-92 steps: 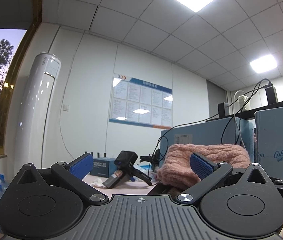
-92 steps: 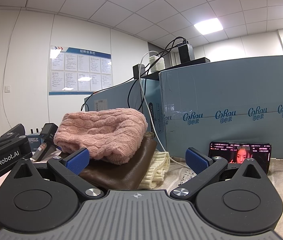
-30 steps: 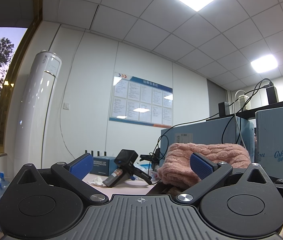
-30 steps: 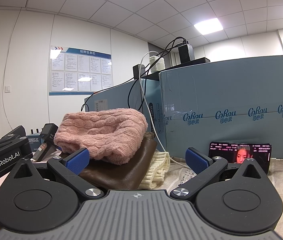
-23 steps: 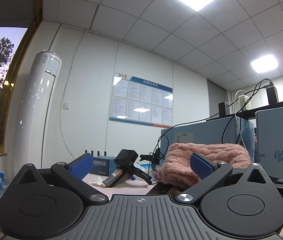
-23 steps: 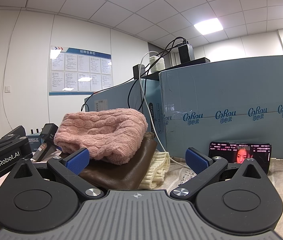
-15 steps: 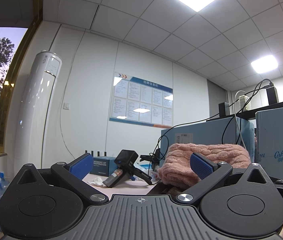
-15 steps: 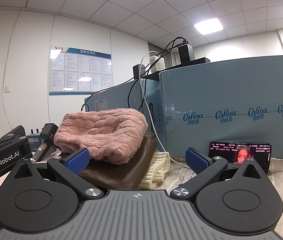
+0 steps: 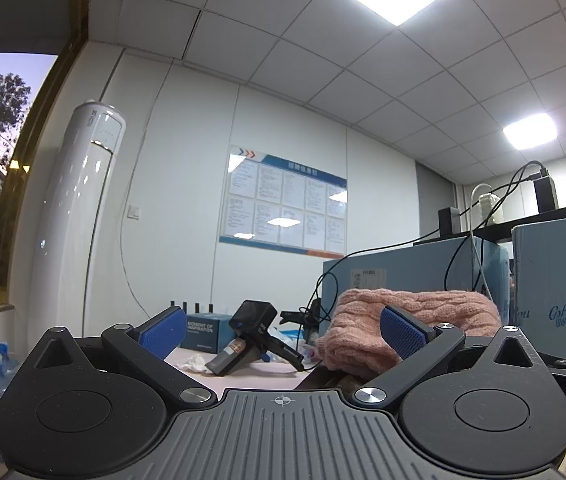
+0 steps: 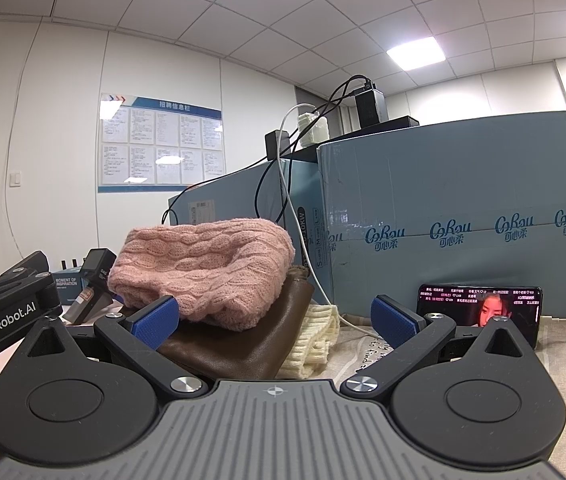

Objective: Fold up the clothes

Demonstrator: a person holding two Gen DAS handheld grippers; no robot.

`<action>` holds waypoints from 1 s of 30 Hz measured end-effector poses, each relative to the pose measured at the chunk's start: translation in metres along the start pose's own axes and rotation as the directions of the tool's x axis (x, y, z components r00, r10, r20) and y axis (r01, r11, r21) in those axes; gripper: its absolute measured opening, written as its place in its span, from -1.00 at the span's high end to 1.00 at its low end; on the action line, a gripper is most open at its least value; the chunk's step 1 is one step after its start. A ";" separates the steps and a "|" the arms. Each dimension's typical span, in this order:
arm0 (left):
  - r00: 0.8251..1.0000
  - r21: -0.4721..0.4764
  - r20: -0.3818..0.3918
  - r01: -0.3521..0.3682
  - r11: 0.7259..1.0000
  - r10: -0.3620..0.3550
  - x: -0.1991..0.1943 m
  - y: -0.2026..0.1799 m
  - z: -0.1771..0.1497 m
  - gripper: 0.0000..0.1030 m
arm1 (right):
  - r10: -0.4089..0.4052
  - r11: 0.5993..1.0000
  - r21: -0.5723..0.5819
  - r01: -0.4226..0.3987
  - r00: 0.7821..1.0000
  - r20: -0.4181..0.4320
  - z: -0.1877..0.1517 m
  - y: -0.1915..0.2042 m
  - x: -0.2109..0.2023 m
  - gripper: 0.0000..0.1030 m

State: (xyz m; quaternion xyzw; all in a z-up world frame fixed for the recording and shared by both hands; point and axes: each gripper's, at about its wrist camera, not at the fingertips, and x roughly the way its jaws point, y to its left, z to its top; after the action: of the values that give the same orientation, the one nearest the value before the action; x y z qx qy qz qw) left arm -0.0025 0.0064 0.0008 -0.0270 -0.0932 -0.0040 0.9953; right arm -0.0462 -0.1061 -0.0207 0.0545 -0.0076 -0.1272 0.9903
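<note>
Pink sweater [image 10: 203, 264] tops the brown garment [image 10: 235, 348]; left gripper [image 9: 281, 326] and right gripper [image 10: 275, 316] spread, empty.

Ahead of the right tool [image 10: 275, 318], stacked pink knit sweater [image 10: 203, 264] and brown leather garment [image 10: 239, 344] block left; blue cardboard boxes [image 10: 443, 216] wall behind; patterned cloth surface [image 10: 359, 350] between lies free.

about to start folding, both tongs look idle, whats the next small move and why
Probably ease the right tongs forward toward the pink knit sweater. Both tongs are open and empty, the left tongs too, and the sweater lies on top of the brown garment and the cream knit, so it is the free piece to take first.
</note>
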 end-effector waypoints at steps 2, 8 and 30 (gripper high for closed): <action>1.000 -0.007 0.002 -0.002 1.000 0.002 0.000 0.001 0.000 -1.00 | 0.000 1.000 0.001 0.000 1.000 0.002 0.001 -0.001 -0.002 -1.00; 1.000 -0.011 0.000 0.004 1.000 -0.004 0.000 0.001 0.000 -1.00 | -0.006 1.000 -0.001 0.006 1.000 0.010 0.001 -0.001 -0.005 -1.00; 0.997 -0.118 -0.021 0.073 0.990 -0.076 0.004 0.017 -0.003 -1.00 | -0.047 0.999 -0.020 0.048 0.998 0.035 0.001 0.002 -0.011 -1.00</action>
State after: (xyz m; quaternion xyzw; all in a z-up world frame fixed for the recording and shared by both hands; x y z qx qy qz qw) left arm 0.0018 0.0233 -0.0020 -0.0817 -0.0811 -0.0468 0.9922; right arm -0.0561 -0.1011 -0.0194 0.0423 -0.0222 -0.1518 0.9873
